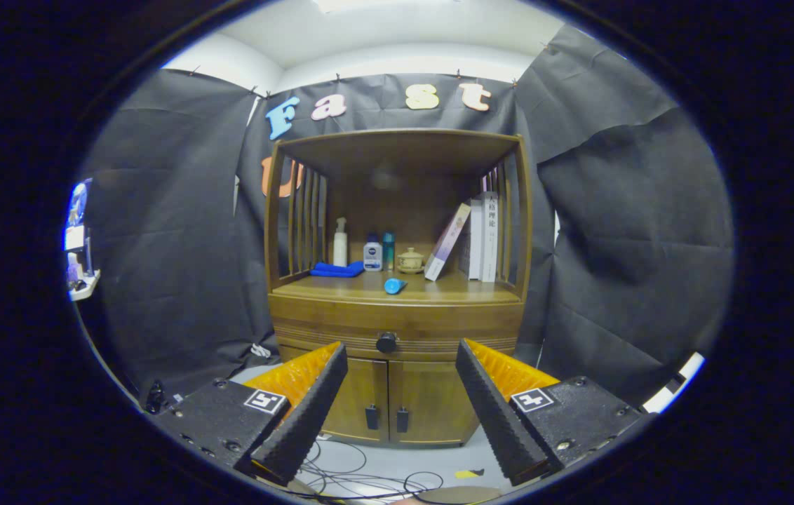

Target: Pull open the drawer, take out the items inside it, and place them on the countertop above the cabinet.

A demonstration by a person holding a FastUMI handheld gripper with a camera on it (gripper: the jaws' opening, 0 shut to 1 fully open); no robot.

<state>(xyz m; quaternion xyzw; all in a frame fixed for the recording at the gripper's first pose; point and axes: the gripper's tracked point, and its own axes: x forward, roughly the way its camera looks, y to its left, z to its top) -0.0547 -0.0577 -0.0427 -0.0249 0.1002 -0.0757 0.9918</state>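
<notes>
Drawer [397,326], shut, round dark knob [386,342] ahead of your tool [402,351], whose fingers stand wide apart, holding nothing. Surface [453,289] above carries: blue cloth [337,269], white pump bottle [340,244], three small containers, blue item [394,285] lying down, books [478,238]. Labels too small to read.

brown cabinet [397,319], black knob [386,342], blue cloth [337,269]
</notes>
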